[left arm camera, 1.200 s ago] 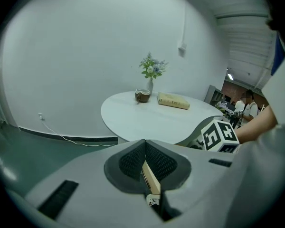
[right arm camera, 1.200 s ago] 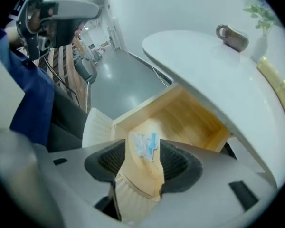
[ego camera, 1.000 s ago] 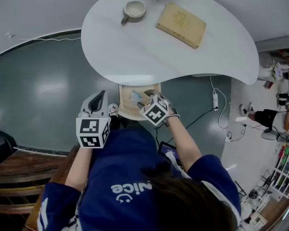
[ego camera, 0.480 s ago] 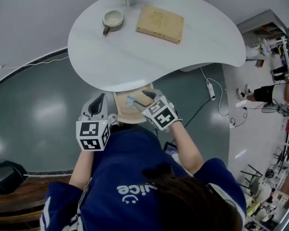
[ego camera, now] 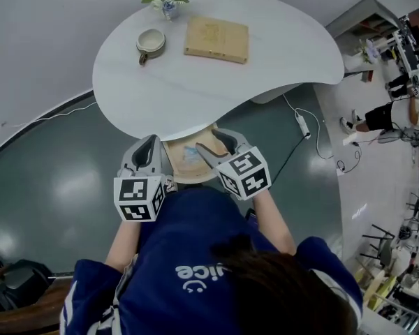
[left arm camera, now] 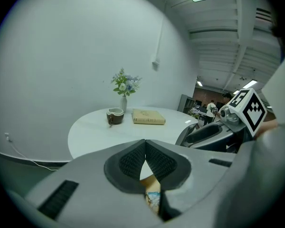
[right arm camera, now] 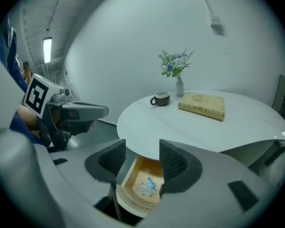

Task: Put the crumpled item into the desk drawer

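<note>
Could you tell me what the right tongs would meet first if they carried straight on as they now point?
Most likely the front edge of the white table, seen between the open right tongs. The open drawer with the crumpled item lies just below; depth is unclear.

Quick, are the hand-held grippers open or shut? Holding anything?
Left hand-held gripper: closed, empty.
Right hand-held gripper: open, empty.

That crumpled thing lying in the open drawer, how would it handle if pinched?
Probably light and floppy: the crumpled item shows thin, creased folds. It would likely squash when pinched rather than resist. Lying flat in the drawer, it seems unlikely to roll.
</note>
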Demonstrator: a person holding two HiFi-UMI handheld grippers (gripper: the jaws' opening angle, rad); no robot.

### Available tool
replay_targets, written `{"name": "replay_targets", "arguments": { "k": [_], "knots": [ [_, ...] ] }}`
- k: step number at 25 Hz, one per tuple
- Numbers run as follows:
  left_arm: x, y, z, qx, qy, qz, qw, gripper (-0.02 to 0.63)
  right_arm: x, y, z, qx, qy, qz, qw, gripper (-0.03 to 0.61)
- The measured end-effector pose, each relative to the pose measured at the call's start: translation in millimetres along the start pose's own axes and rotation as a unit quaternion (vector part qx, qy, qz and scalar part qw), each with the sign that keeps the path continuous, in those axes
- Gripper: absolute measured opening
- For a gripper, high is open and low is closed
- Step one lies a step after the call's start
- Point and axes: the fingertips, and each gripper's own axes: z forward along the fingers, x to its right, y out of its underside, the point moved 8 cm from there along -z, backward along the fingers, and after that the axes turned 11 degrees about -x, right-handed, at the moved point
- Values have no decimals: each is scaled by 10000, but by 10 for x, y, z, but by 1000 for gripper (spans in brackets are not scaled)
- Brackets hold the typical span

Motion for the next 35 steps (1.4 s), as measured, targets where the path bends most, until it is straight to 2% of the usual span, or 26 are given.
{"name": "replay_targets", "arguments": {
  "k": [8,12,15,19,23,35],
  "knots": [
    [156,-161,-151,235,84,168,9995,3,-39,-123,-460,939,447,360,9939,195],
    [220,-233,-247,434,107,148,9989,3,-92,-168,-580,1177,512,333,9912,189],
    [255,-256,-280,502,107,171,9985,5,-107,-188,-628,1353,662,369,9879,146],
    [307,-223,-293,437,46,320,9985,3,-117,-170,-665,1489,766,422,9850,88],
    [356,-190,-331,462,79,263,9986,5,-105,-137,-734,1697,950,552,9794,24],
    [385,-201,-360,535,35,267,9982,3,-150,-116,-731,1840,1094,339,9762,6]
  ]
}}
